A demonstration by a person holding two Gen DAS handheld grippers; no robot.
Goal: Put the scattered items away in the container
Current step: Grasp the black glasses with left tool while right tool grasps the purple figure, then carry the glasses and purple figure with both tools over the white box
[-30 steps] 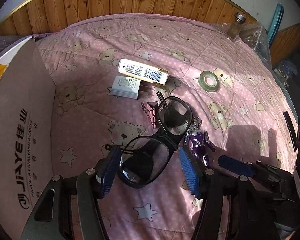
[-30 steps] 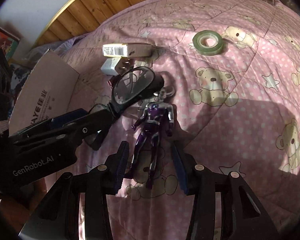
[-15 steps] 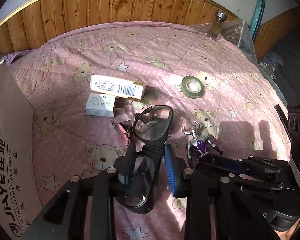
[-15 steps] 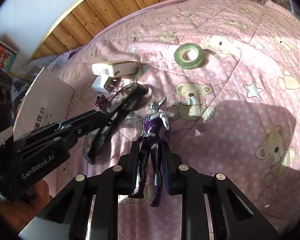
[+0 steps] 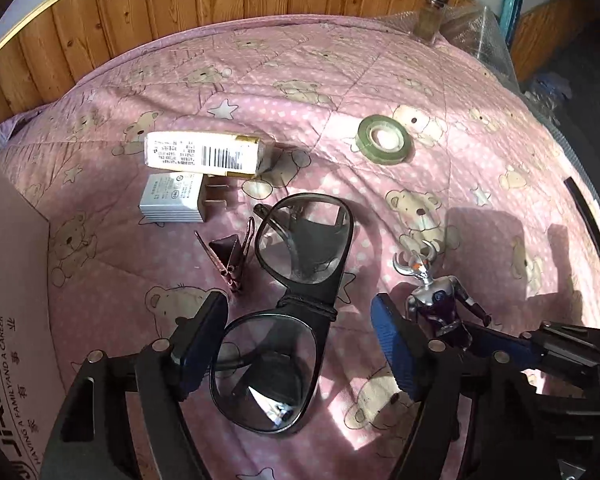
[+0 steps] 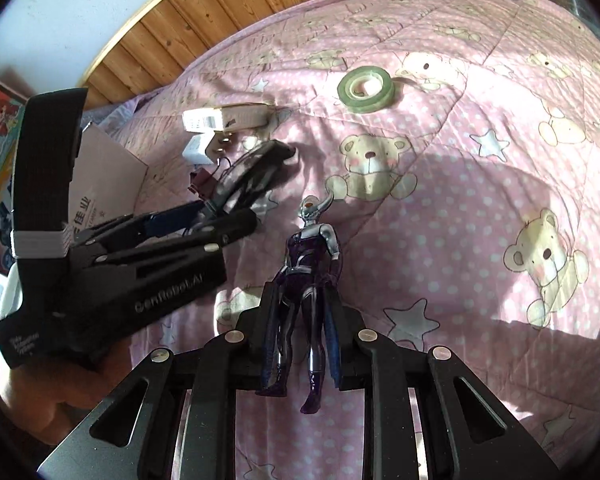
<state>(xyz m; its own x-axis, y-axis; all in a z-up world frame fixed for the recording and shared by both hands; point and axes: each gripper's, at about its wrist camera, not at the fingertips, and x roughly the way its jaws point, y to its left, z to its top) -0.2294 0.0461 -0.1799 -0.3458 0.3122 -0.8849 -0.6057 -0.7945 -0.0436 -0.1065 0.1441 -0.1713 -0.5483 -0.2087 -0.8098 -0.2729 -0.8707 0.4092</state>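
Black-framed glasses (image 5: 288, 312) lie on the pink bear quilt (image 5: 380, 80). My left gripper (image 5: 296, 344) is open, its blue pads wide apart on either side of the near lens without touching it. My right gripper (image 6: 300, 320) is shut on the legs of a purple and silver toy figure (image 6: 308, 264), holding it upright above the quilt. The left wrist view shows the figure (image 5: 440, 300) just right of the glasses. The cardboard box (image 5: 12, 280) stands at the left edge.
On the quilt beyond the glasses lie a white and yellow carton (image 5: 204, 154), a grey plug adapter (image 5: 176, 198), a dark binder clip (image 5: 228, 256) and a tape roll (image 5: 384, 140). A glass bottle (image 5: 432, 12) stands at the far edge by the wooden wall.
Half a second ago my left gripper was shut on the glasses; now its fingers are wide apart again. My right gripper stays shut on the figure and has moved slightly.
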